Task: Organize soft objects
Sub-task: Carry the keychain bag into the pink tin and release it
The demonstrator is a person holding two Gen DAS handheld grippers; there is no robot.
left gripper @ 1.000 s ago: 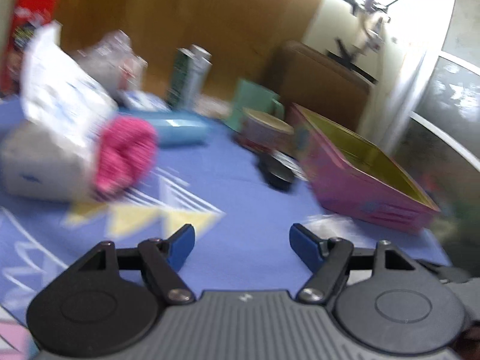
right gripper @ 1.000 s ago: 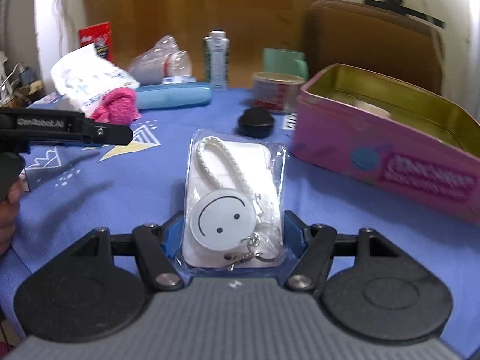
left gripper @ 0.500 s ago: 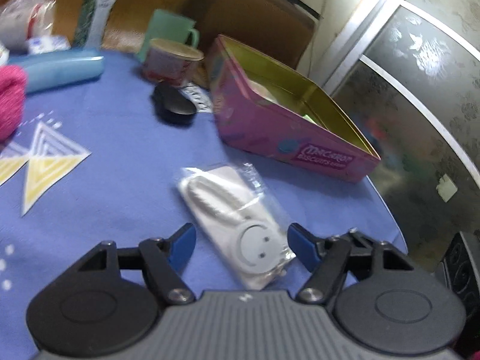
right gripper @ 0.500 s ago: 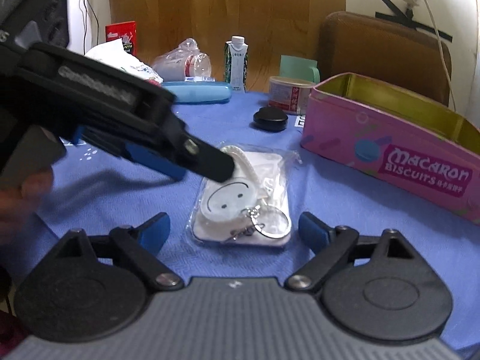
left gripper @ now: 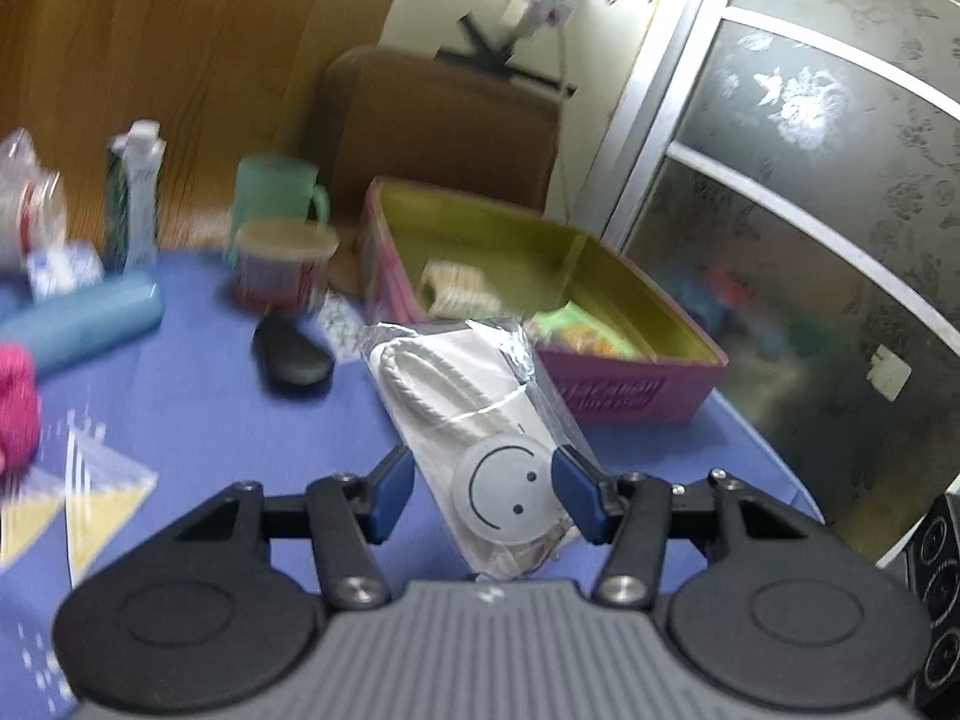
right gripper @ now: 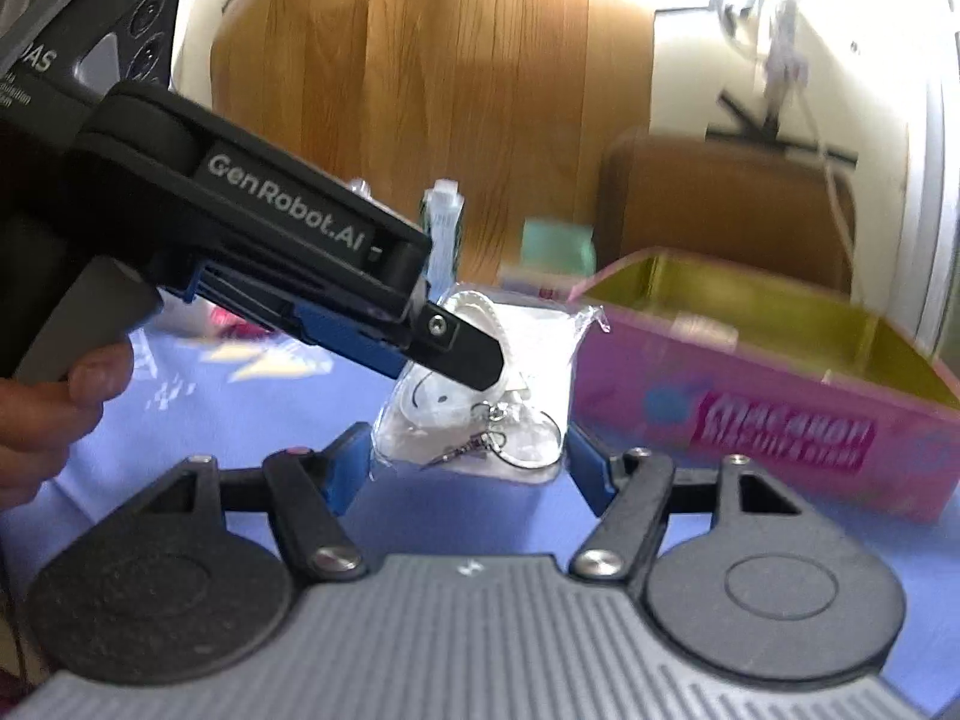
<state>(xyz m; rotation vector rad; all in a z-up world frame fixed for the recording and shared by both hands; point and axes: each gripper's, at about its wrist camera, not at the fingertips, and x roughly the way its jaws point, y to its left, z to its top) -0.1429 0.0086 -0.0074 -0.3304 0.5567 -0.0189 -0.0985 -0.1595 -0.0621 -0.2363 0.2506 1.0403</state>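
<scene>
Your left gripper [left gripper: 483, 489] has just closed on the clear plastic pouch with the white smiley keychain [left gripper: 480, 420] and holds it above the blue tablecloth [left gripper: 198, 414]. Your right gripper [right gripper: 465, 459] stands open, released. Next comes the pink biscuit tin [left gripper: 636, 387].

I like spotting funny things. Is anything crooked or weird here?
Yes. The bagged smiley keychain hangs tilted off the blue tablecloth, pinched in the left gripper, whose jaws have just been closing. The right gripper is open, holding nothing. Nothing looks spilled or broken.
</scene>
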